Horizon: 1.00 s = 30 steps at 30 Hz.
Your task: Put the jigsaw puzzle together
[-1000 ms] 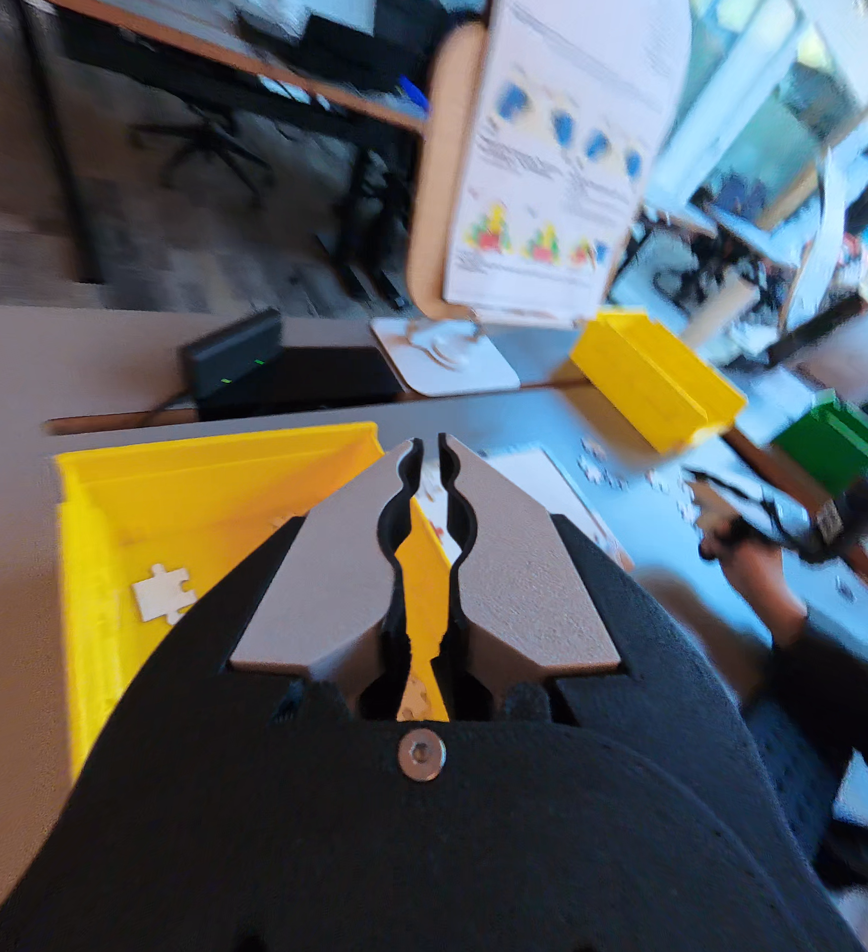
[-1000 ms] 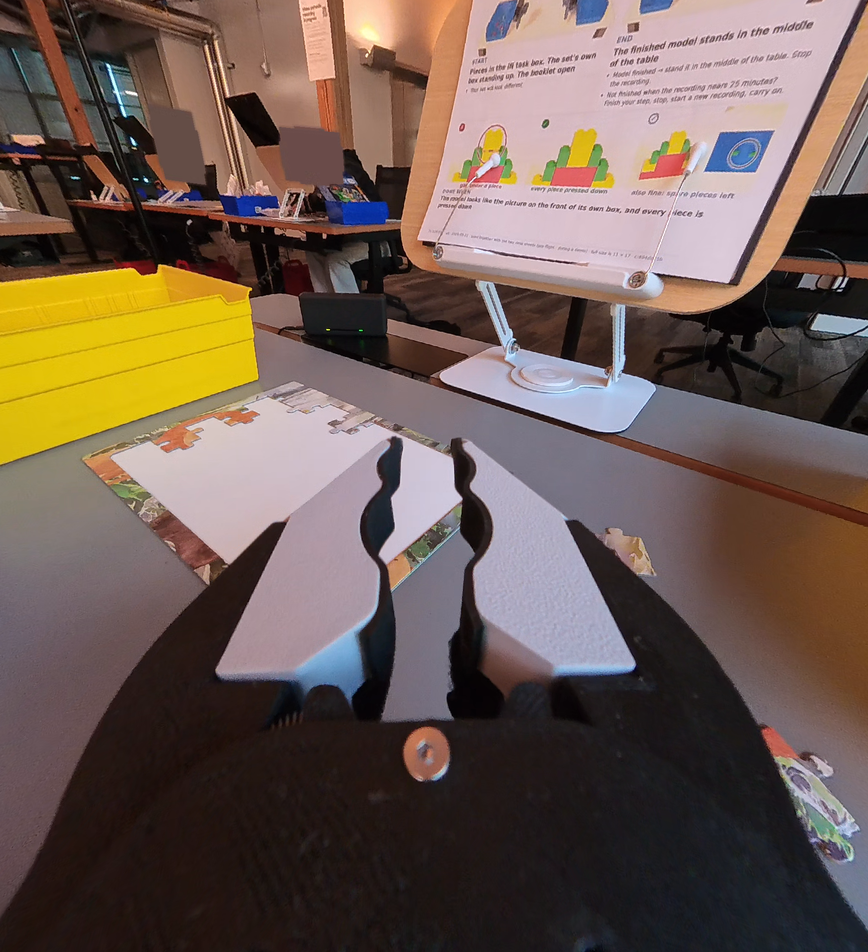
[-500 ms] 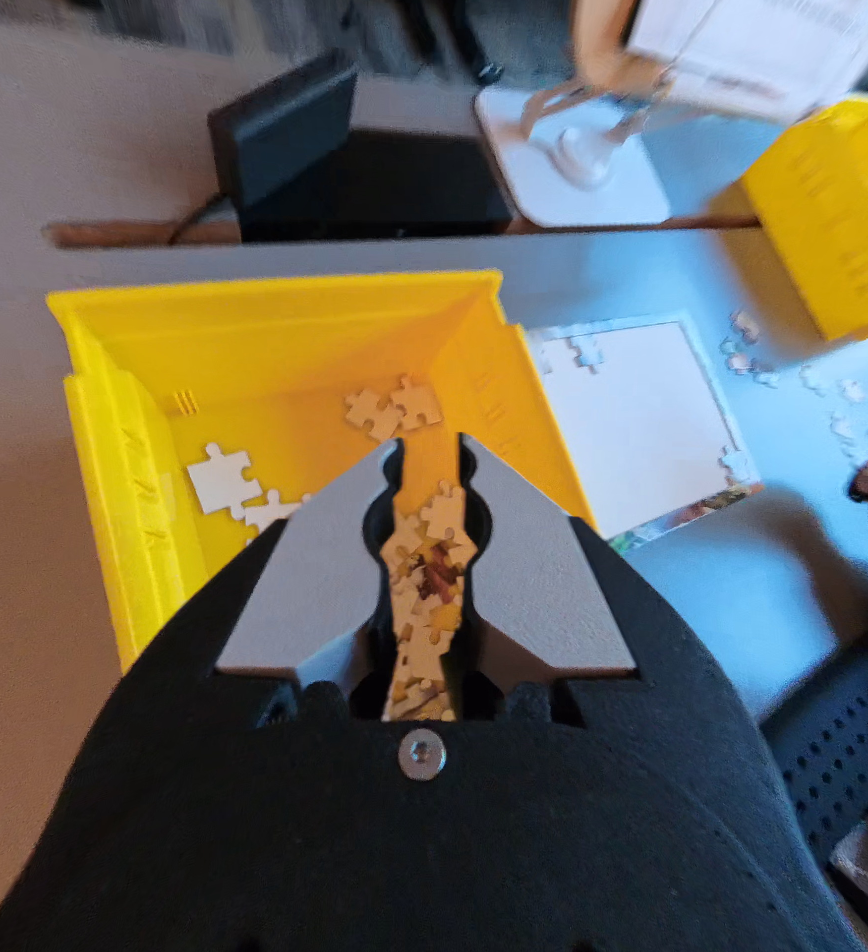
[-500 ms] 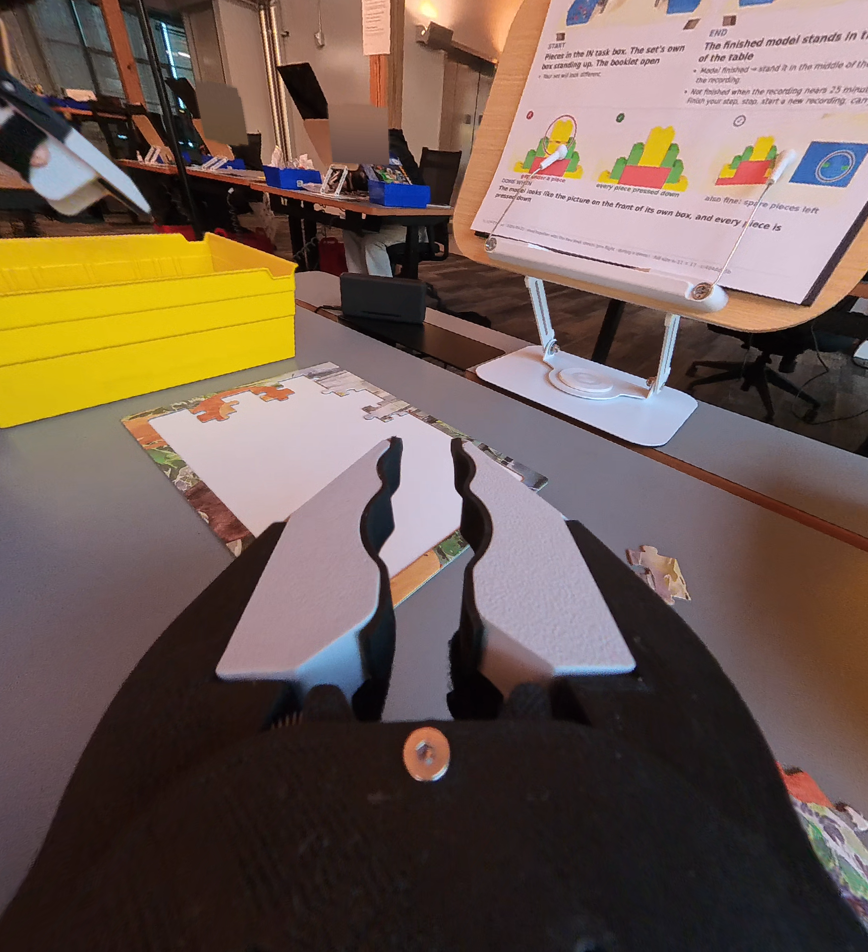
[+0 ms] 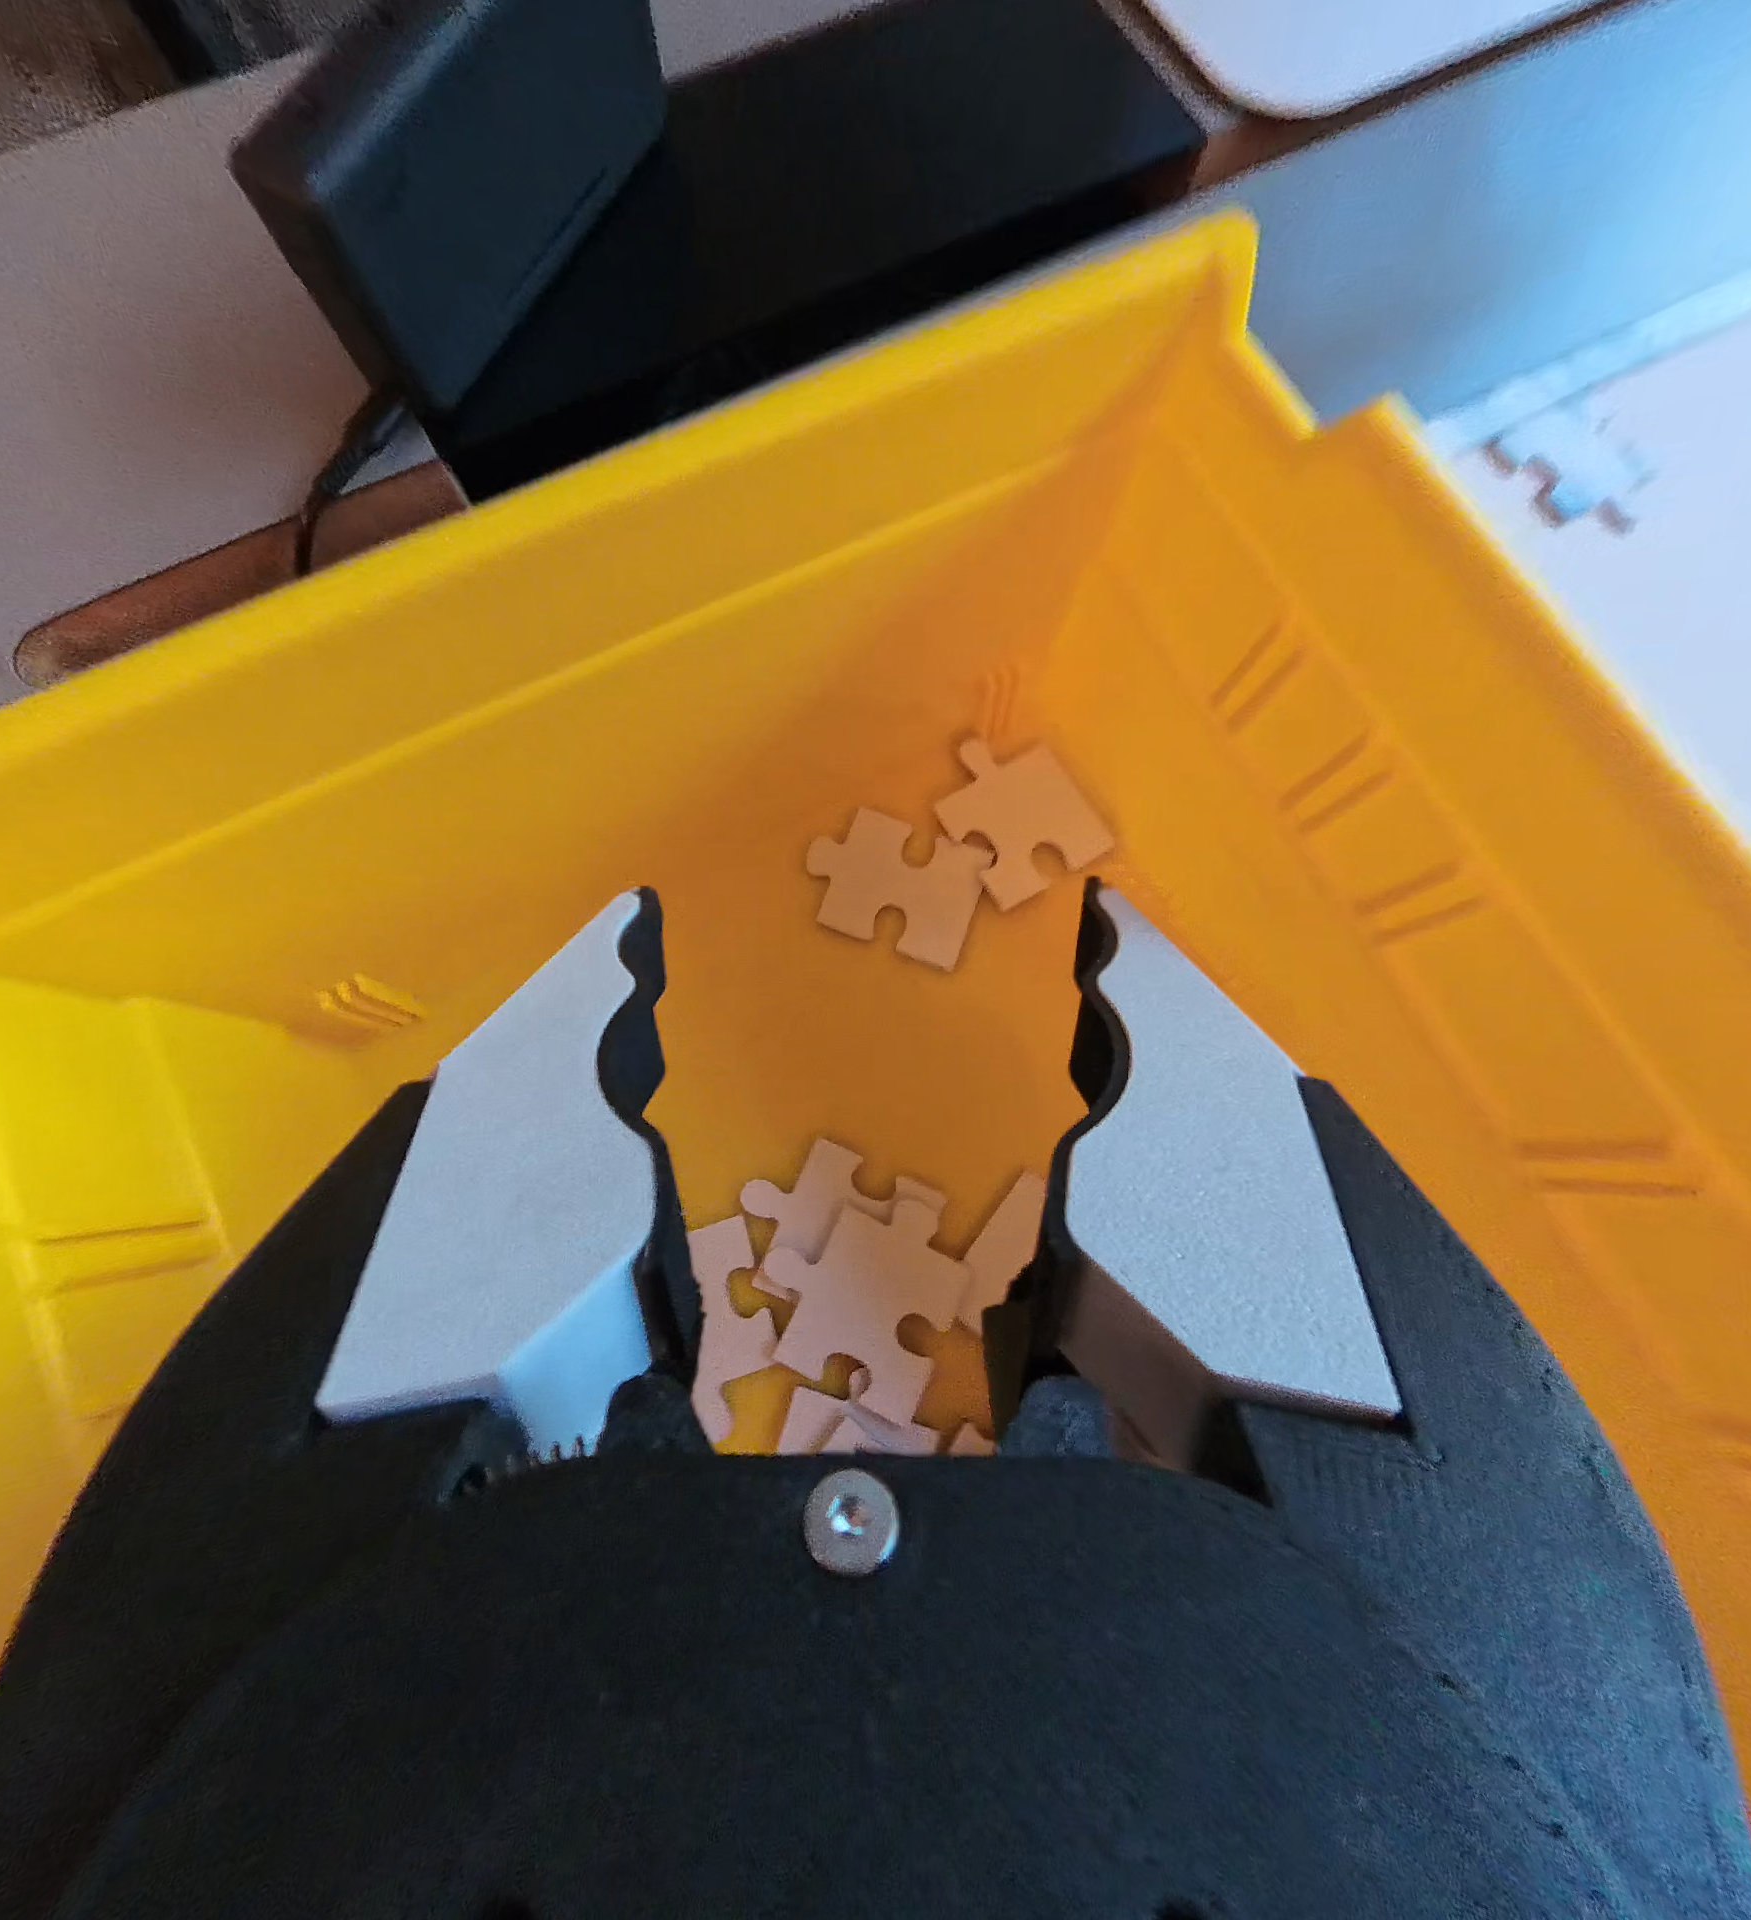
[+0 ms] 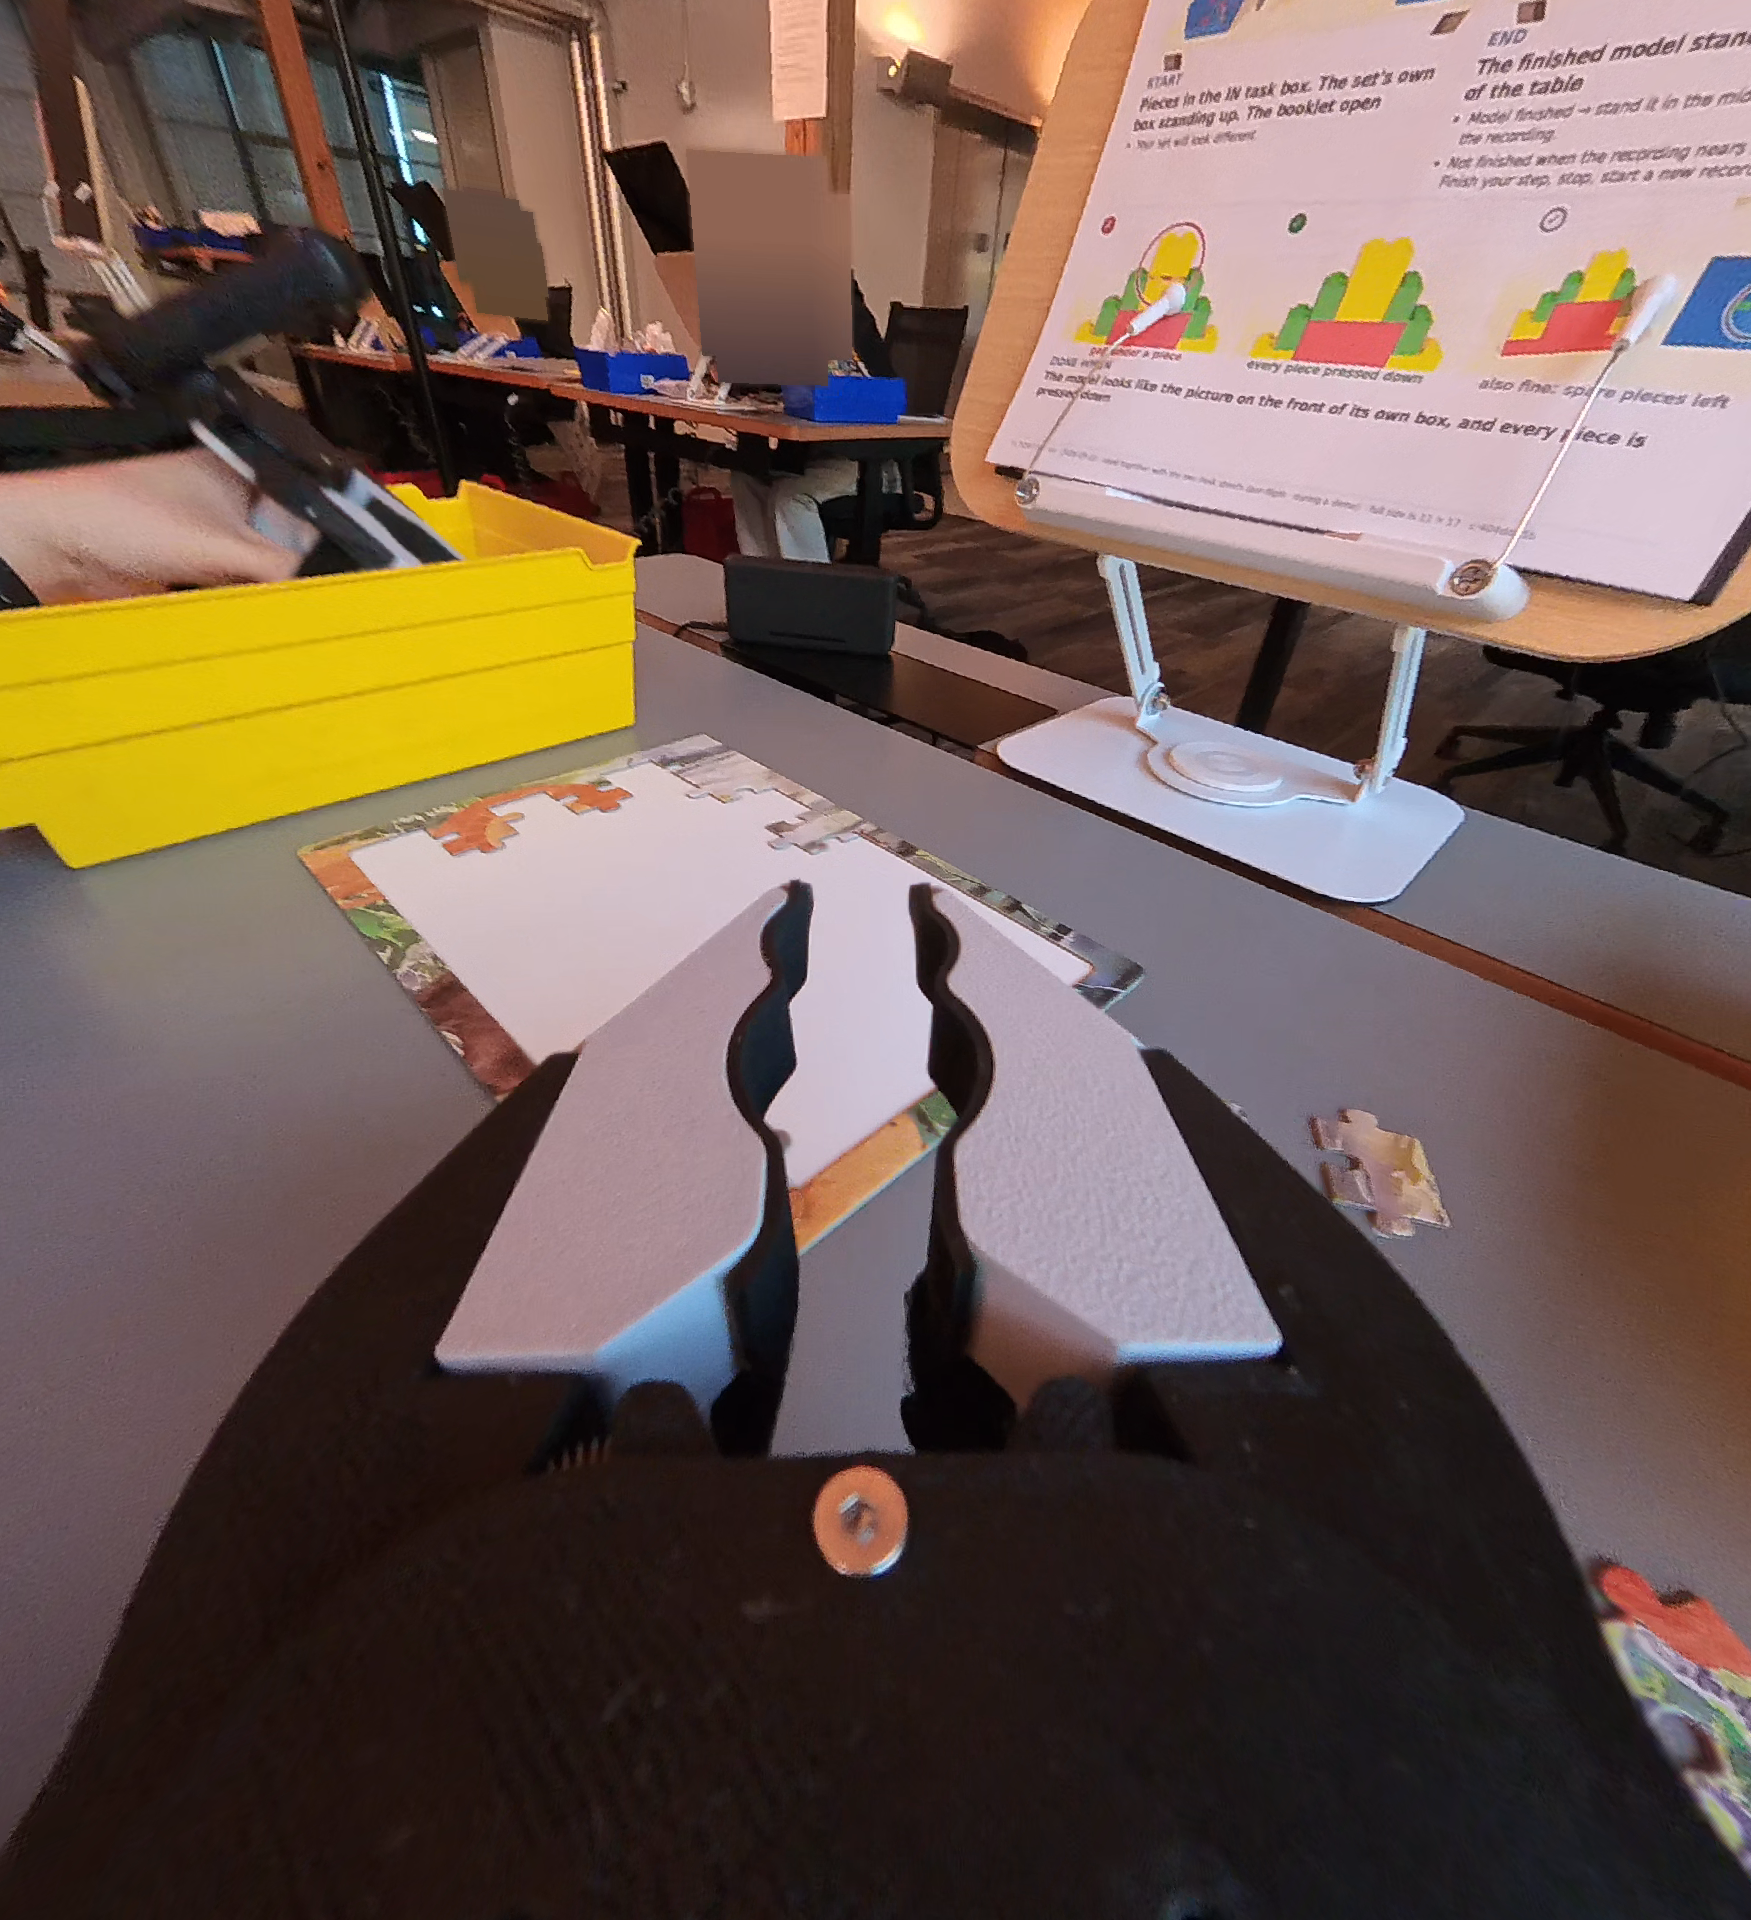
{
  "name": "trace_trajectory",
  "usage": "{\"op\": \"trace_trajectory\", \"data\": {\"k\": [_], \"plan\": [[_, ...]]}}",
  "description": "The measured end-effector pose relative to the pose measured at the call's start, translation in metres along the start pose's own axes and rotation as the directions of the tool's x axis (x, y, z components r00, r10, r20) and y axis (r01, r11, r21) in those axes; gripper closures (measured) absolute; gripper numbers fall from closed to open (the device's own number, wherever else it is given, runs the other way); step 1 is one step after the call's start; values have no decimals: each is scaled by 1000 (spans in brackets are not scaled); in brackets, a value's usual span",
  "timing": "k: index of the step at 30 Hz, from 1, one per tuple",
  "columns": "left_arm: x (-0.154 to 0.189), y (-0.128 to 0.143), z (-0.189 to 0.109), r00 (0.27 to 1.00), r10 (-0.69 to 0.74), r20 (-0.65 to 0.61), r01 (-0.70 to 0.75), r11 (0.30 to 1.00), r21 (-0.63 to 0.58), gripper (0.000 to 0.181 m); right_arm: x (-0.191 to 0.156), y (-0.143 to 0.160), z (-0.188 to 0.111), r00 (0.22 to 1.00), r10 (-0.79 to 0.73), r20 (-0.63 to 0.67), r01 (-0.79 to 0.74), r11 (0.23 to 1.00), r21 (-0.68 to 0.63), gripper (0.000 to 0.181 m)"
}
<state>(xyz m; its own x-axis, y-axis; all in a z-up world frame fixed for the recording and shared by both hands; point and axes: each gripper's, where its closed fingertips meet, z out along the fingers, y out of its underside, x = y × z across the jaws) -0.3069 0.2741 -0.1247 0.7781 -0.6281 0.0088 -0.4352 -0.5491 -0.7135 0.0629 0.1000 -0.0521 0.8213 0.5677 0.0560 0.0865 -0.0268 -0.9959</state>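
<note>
left gripper (image 5: 860, 904): fingers spread wide inside yellow bin (image 5: 538, 665) over loose pieces (image 5: 855, 1299) (blank side up) | right gripper (image 6: 855, 899): fingers slightly parted, empty, above puzzle board (image 6: 580, 904) on worktop (image 6: 123, 1039)

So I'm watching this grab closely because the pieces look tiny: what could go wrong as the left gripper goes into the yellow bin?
1. The left gripper is open over an overlapping heap of pieces lying blank side up; closing there could pinch several at once, or none.
2. The pair of pieces lies near the corner of the yellow bin, where the wall may block one finger.
3. The puzzle frame lies right beside the bin, so a careless exit might nudge it.
</note>
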Motion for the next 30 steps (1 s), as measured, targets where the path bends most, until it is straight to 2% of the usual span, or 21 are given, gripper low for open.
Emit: {"op": "trace_trajectory", "data": {"k": [4, 8, 11, 15, 16, 18, 23, 24, 30], "plan": [[-6, 22, 17, 991, 118, 70, -109, 986, -122, 102, -6, -1, 0, 999, 11, 30, -11, 1000, -1, 162], [1, 23, 26, 994, 105, 39, -99, 987, -125, 102, -14, -4, 0, 998, -25, 53, 26, 1000, -5, 162], [11, 24, 30, 996, 80, -36, -83, 991, -105, 124, -18, -5, 0, 997, -42, 67, 43, 999, -7, 162], [6, 25, 30, 997, 69, -23, -71, 994, -88, 132, -19, -7, -1, 996, -41, 76, 41, 999, -4, 162], [3, 25, 29, 997, 70, -17, -71, 993, -97, 139, -19, -7, -1, 996, -33, 78, 33, 999, 0, 162], [-2, 29, 25, 997, 79, -2, -79, 987, -140, 174, -17, -8, -1, 997, -16, 76, 15, 1000, 5, 162], [-9, 33, 21, 998, 61, 25, -56, 983, -177, 176, -13, -7, -2, 997, 14, 73, -14, 1000, 7, 162], [-10, 34, 19, 998, 55, 29, -48, 980, -191, 181, -13, -6, -1, 997, 13, 74, -14, 1000, 5, 162], [-18, 39, 12, 998, -11, 55, 22, 975, -221, 181, -18, -2, 1, 996, -13, 85, 14, 1000, -16, 162]]}}
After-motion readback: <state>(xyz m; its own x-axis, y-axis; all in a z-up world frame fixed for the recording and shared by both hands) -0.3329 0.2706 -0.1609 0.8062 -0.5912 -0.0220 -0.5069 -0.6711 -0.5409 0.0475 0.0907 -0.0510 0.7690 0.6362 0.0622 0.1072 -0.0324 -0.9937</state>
